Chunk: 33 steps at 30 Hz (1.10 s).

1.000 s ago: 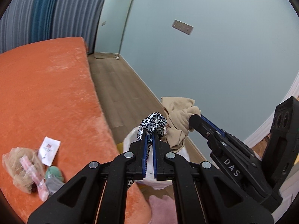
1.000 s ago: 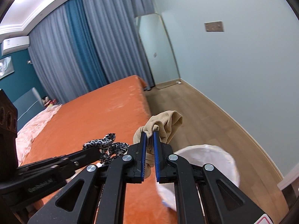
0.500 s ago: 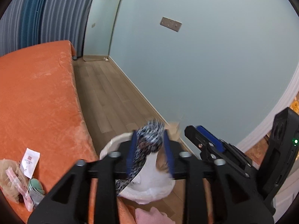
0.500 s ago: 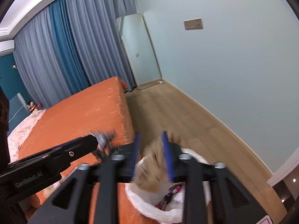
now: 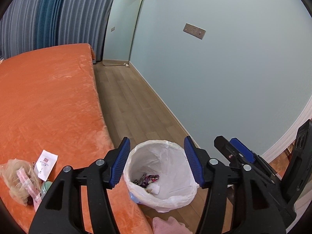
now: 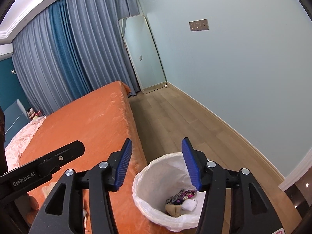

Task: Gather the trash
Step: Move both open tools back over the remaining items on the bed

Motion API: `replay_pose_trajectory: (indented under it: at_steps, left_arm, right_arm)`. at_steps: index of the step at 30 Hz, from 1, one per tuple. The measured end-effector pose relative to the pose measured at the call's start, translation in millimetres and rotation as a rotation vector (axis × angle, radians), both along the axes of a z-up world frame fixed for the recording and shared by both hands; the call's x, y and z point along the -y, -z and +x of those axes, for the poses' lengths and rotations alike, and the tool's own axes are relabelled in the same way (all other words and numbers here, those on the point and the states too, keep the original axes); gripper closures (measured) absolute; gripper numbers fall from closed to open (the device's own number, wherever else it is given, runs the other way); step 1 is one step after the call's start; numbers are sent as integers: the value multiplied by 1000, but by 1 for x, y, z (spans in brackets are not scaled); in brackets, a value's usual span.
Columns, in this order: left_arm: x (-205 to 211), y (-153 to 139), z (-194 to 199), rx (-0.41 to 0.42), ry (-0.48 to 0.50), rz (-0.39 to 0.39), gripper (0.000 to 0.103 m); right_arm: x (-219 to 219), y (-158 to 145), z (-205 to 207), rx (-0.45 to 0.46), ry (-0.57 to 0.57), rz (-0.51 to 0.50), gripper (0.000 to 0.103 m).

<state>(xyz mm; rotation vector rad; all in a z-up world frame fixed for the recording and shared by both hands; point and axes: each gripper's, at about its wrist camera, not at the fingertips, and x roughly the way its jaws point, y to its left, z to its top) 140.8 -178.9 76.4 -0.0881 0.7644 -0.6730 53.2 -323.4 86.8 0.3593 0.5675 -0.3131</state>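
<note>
Both drops made — your hand-held grippers hang empty over the bin.

Start with the orange bed [image 5: 48, 101] on the left, where trash is left: a crumpled clear bag [image 5: 18, 179] of scraps and a white packet [image 5: 45, 163] lie near its near edge. The white-lined bin [image 5: 161, 175] stands on the floor right beside the bed, close enough to feed easily; at its bottom you can see patterned cloth [image 6: 181, 196], a beige piece [image 6: 173, 210] and a white scrap. Your left hand-held gripper [image 5: 157, 161] and right hand-held gripper [image 6: 157, 164] have just been opening — nothing sits between the jaws, so both are released. I'd judge the bed litter comes next.
</note>
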Motion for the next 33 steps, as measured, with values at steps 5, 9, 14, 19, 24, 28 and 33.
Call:
replay_pose_trajectory:
  at_steps: [5, 9, 14, 19, 24, 28, 33]
  left_arm:
    - [-32, 8, -1, -25, -49, 4, 41]
    - [-61, 14, -1, -34, -103, 15, 39]
    - [-101, 22, 4, -67, -179, 6, 39]
    - [-142, 30, 6, -68, -254, 18, 39]
    - [-186, 41, 7, -82, -324, 32, 39]
    - [-224, 55, 11, -111, -386, 39, 39]
    - [-268, 78, 15, -159, -459, 53, 39]
  right_arm:
    - [-21, 4, 6, -17, -37, -2, 50]
    - [-43, 5, 10, -30, -82, -14, 49]
    - [-74, 2, 18, -31, -134, -20, 44]
    - [-105, 6, 27, -51, -193, -15, 44]
    - [-131, 16, 34, -75, -238, 5, 44]
    - [-151, 27, 41, -101, -272, 3, 44]
    - [-178, 46, 51, -144, -313, 9, 44]
